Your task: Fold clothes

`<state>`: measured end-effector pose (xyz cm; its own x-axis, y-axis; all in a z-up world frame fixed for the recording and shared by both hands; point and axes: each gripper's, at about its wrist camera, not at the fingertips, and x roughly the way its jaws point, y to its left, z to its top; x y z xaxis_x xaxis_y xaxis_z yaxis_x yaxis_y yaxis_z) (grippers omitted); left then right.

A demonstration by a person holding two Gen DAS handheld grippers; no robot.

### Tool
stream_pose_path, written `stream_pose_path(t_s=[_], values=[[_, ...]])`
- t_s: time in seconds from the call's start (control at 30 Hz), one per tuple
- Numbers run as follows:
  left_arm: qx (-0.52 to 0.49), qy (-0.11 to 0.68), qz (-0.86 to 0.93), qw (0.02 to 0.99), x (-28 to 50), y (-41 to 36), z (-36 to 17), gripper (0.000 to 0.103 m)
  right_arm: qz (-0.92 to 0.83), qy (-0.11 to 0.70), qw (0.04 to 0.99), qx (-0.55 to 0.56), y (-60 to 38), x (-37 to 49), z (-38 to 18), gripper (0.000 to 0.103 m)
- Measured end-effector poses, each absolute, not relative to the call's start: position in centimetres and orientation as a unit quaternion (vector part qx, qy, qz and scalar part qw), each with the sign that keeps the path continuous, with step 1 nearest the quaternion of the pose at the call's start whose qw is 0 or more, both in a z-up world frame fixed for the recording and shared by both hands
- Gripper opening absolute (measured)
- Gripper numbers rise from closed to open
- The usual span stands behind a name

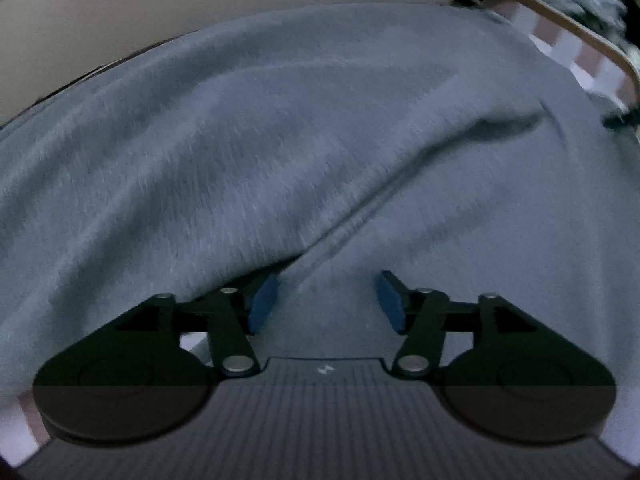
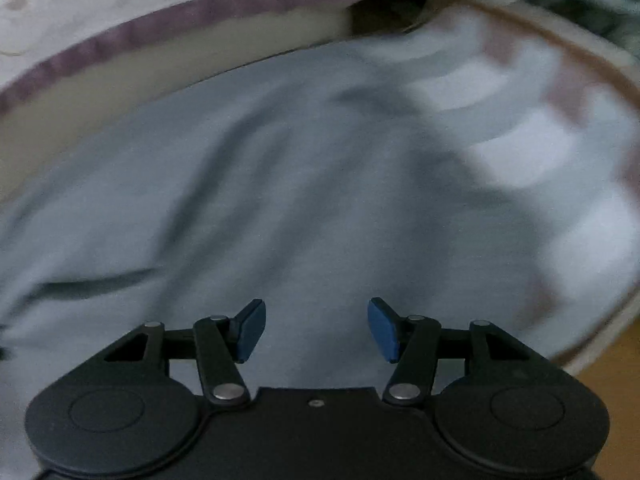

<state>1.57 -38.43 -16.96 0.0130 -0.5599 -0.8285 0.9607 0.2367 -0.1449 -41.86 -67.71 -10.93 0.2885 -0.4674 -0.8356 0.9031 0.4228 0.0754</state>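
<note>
Grey-blue garment spreads flat, open above. Raised fold runs near-left to far-right. Pillow bounds far side; checked tablecloth edge bounds right.

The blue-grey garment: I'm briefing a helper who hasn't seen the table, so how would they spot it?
Find the checked table with its tan rim. The blue-grey garment is spread across most of it, creased. Unlike the pale, purple-edged cushion behind it, it is plain and unpatterned, lying in front of both open grippers.

Dim light, motion blur, fisheye-warped edges
</note>
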Motion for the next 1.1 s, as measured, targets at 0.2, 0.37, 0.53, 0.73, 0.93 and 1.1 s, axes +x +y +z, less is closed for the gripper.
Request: stream_pose_path(t_s=[0.2,0.37,0.53,0.73,0.93,1.1], values=[[0.287,0.363,-0.557,0.69,-0.6,-39.7,-17.2,0.002,-0.544,0.312,0.709,0.323,-69.4,-47.9,-12.6,0.064],[0.195,0.394,-0.502,0.745,1.3,-37.7,-15.2,0.002,-0.516,0.283,0.698,0.408,-71.5,-49.6,-14.6,0.067],[0.162,0.437,-0.473,0.748,2.0,-37.1,-17.4,0.002,-0.523,0.277,0.682,0.43,-72.2,-49.2,-15.4,0.067],[0.148,0.459,-0.465,0.743,2.4,-37.2,-17.6,0.002,-0.581,0.279,0.664,0.378,-71.6,-50.2,-14.0,0.069],[0.108,0.477,-0.46,0.741,3.0,-36.6,-18.2,0.003,-0.573,0.242,0.657,0.426,-73.7,-51.9,-15.7,0.071],[0.119,0.47,-0.463,0.742,2.8,-36.8,-18.0,0.003,-0.559,0.215,0.695,0.397,-74.6,-50.7,-16.7,0.032]])
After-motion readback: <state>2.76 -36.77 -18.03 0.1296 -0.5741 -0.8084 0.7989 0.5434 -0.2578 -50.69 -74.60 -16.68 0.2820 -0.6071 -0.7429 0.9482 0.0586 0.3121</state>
